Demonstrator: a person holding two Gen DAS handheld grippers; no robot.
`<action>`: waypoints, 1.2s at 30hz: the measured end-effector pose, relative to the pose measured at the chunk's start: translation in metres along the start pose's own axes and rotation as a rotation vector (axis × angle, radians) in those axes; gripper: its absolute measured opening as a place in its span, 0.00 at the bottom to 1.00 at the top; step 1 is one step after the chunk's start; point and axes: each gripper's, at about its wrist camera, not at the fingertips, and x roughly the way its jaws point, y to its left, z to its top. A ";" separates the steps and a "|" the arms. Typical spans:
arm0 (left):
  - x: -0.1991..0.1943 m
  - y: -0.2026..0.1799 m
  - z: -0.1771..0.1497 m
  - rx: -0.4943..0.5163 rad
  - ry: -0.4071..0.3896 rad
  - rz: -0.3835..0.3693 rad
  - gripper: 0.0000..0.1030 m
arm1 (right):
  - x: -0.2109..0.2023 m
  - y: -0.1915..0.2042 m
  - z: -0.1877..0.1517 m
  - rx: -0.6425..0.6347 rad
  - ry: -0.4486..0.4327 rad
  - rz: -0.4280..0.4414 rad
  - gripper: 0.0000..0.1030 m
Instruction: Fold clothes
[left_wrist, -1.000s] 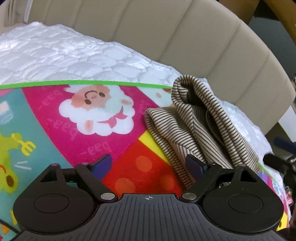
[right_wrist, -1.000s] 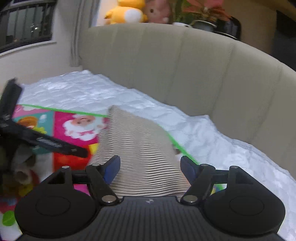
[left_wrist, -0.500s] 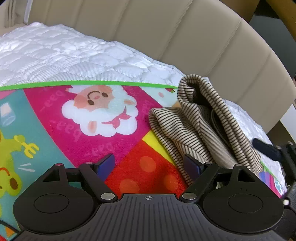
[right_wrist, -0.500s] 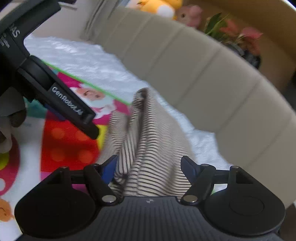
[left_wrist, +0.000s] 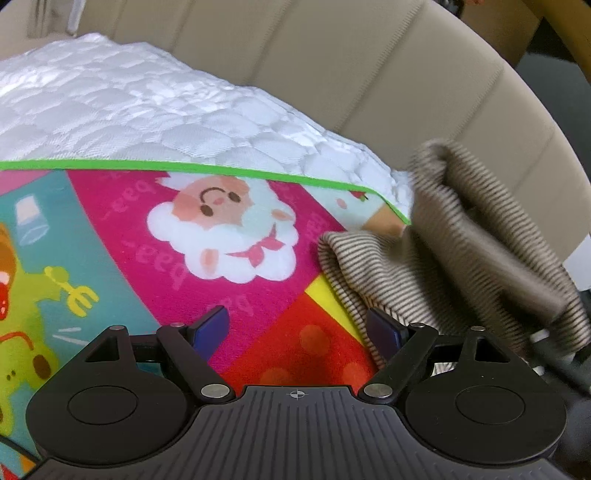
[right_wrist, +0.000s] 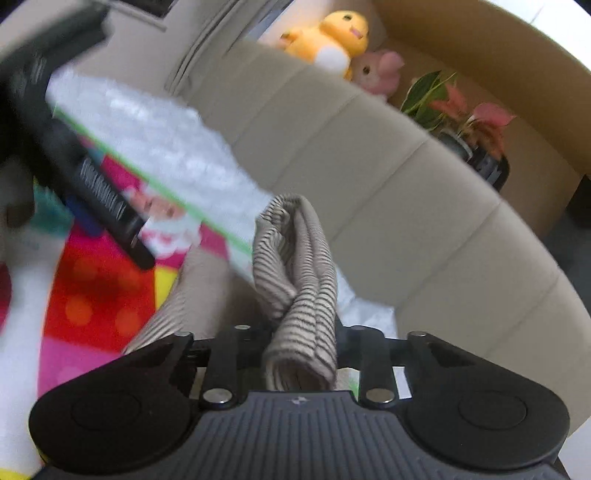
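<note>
Fabric now sits between the right gripper's (right_wrist: 299, 354) jaws, which have come together and pinch a bunched fold of the striped garment (right_wrist: 295, 266); half a second ago those same jaws stood spread with the cloth merely lying ahead of them. So a grasp has just been made. Part of the garment rises in a ridge above the clamp, while the rest trails down onto the play mat (left_wrist: 258, 288) at its right-hand corner, next to the green border, spilling over onto the white quilted bedcover (left_wrist: 147, 118).

The left gripper (left_wrist: 297, 328) hovers over the mat's red patch with its jaws spread and nothing between them; its right finger sits just beside the garment's nearest edge (left_wrist: 351, 280), possibly touching it, though motion blur makes that hard to settle.

With one end of the cloth held, the garment is still crumpled rather than flat or squared. My reading is that the right side is ready to lift or drag the cloth, and the left side is placed to take another edge.
</note>
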 end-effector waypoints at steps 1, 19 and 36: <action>0.000 0.001 0.001 -0.002 -0.001 0.001 0.84 | -0.007 -0.004 0.006 -0.002 -0.023 0.010 0.23; -0.025 -0.007 0.008 0.053 -0.066 -0.215 0.89 | -0.021 0.126 -0.001 -0.337 -0.009 0.227 0.30; 0.001 -0.005 -0.002 0.127 0.020 -0.074 0.94 | -0.060 -0.014 -0.007 0.368 0.093 0.386 0.93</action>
